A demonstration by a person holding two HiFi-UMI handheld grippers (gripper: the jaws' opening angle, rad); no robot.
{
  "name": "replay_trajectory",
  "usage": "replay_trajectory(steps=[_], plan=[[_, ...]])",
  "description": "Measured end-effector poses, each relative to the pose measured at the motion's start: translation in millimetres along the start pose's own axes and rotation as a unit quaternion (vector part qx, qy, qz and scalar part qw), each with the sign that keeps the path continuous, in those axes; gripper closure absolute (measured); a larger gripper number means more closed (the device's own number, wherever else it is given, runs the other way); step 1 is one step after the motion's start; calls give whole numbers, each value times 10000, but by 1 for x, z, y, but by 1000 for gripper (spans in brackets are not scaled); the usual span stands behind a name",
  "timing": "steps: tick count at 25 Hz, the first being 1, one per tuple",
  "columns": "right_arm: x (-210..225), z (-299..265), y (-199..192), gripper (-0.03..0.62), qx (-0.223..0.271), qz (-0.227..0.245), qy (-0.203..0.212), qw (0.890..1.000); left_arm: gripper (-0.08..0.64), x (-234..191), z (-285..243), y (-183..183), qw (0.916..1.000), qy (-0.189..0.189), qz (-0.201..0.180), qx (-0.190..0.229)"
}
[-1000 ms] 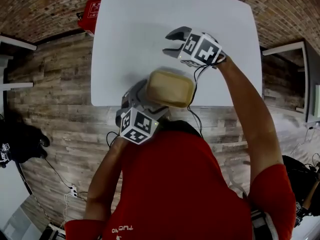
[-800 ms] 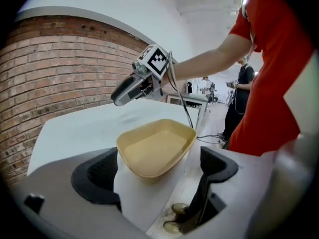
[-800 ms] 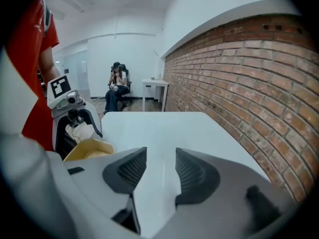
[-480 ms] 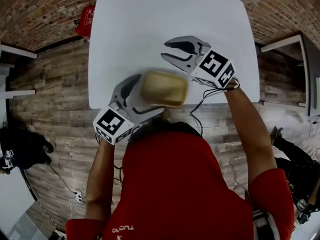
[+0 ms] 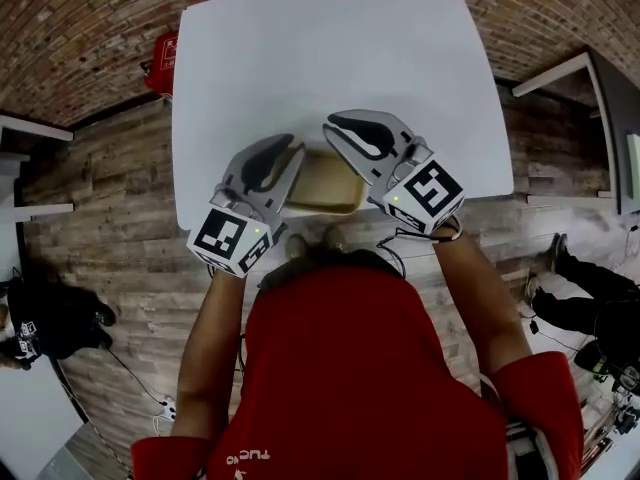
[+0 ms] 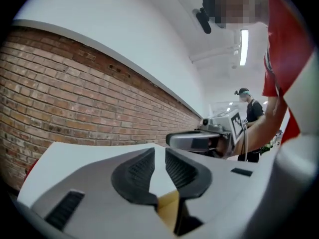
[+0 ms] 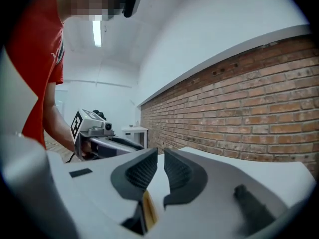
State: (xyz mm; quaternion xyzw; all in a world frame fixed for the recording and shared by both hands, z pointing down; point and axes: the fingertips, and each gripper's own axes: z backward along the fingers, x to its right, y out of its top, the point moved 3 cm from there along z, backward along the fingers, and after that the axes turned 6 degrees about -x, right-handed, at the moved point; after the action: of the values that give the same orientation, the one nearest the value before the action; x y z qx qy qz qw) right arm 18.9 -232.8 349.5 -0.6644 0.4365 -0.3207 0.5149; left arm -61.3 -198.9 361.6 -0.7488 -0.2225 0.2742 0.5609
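A shallow tan bowl (image 5: 322, 183) lies at the near edge of a white table (image 5: 320, 58), between my two grippers. My left gripper (image 5: 290, 151) hangs over the bowl's left end. Its jaws are shut to a thin slit with nothing between the pads. My right gripper (image 5: 333, 126) hangs over the bowl's right end, shut the same way. In the left gripper view the bowl (image 6: 168, 210) shows only low down behind the left gripper (image 6: 160, 156), and the right gripper (image 6: 199, 141) sits just ahead. In the right gripper view a thin strip of the bowl (image 7: 148, 210) shows below the right gripper (image 7: 160, 156).
A brick wall (image 6: 75, 98) runs along the table's far side. A red box (image 5: 165, 53) stands on the wooden floor at the table's far left corner. Another white desk (image 5: 560, 73) lies to the right. A person (image 6: 246, 108) stands in the background.
The left gripper's jaws were wide open with the bowl between them; they have now shut, and the bowl has come down to the table's near edge. The right gripper drew back beside it and narrowed its jaws.
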Motion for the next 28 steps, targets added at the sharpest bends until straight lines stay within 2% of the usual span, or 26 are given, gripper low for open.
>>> replay_trajectory(steps=[4,8,17,23,28], plan=[[-12,14,8,542,266,-93,-338,9990,532,5,-2,15,9996,182,-169,163],[-23,20,16,548,427,-96,-567,9974,545,13,-4,26,9989,229,-225,328],[-28,21,14,557,465,-182,-838,9952,546,21,-1,34,9986,122,-278,436],[-26,19,15,561,529,-350,-875,9941,546,23,-3,36,9986,49,-283,435],[-28,16,16,561,498,-292,-911,9942,546,21,-3,34,9988,49,-273,401]])
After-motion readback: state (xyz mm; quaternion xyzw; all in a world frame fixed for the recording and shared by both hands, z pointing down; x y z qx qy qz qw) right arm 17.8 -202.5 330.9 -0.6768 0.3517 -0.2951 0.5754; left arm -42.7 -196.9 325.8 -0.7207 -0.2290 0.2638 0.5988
